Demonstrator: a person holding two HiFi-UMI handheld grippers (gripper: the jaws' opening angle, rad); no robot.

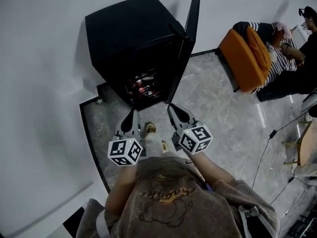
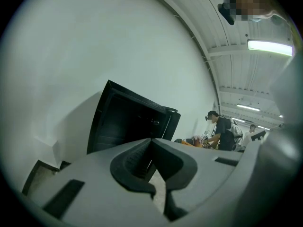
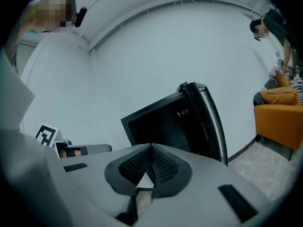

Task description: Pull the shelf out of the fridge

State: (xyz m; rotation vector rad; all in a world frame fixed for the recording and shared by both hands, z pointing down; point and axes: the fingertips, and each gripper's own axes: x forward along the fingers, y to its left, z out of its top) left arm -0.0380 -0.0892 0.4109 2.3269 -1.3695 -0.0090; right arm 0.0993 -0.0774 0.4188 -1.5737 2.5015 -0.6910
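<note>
Nothing is pulled yet: the shelf (image 1: 144,87) sits inside the fridge (image 1: 129,33) at 12 o'clock, low in the dark opening and, it seems, loaded with small items. The door (image 1: 188,38) already stands open at 1 o'clock. The left tool (image 1: 132,113) and right tool (image 1: 172,108) are both closed, empty and short of the opening. Reaching, gripping and drawing out remain. Bare floor (image 1: 213,98) leaves room toward 6 o'clock. The door's edge hems the right tool, and the wall (image 1: 44,83) lies at 9 o'clock.

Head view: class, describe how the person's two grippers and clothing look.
Left claw and right claw: dark, tapering, on pale grey bodies, each bearing a white cube with black square markers. The person wears a brown printed T-shirt.
</note>
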